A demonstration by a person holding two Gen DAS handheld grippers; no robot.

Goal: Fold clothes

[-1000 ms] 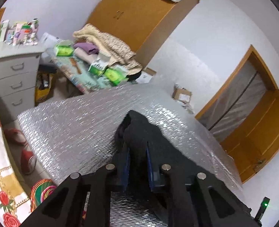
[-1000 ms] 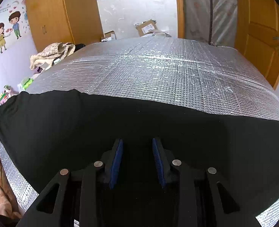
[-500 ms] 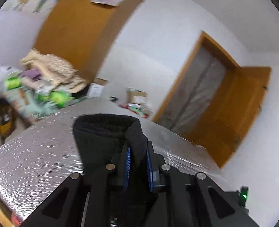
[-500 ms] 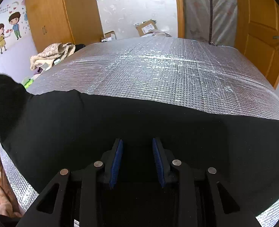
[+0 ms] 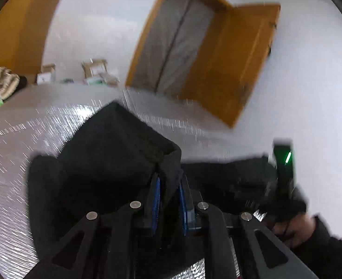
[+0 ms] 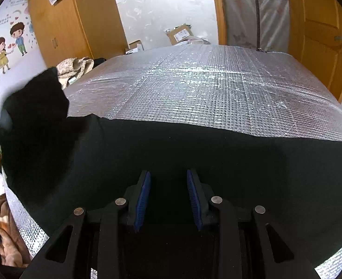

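Garment: black garment (image 6: 194,153) spread across the near part of the silver quilted mat (image 6: 205,86); its left end is lifted off the mat and bunched.
Left gripper: left gripper (image 5: 168,193) clamped on a thick black fold of the garment's end, cloth pinched between the blue pads (image 5: 155,200); view blurred.
Right gripper: right gripper (image 6: 168,197) low over the middle of the garment, blue pads apart, gap between them showing only flat black cloth; no fold pinched.
Right hand: hand (image 5: 296,227) in a dark sleeve at the right edge of the left view, beside a black device with a green light (image 5: 284,160).
Mat: far half bare.
Beyond the mat: cardboard boxes (image 6: 180,34) on the floor by the white wall, wooden wardrobe (image 6: 61,23) at left, open wooden door (image 6: 321,34) at right.
Left side clutter: heap of beige cloth (image 6: 75,68) just past the mat's left corner, partly hidden by the lifted black end.
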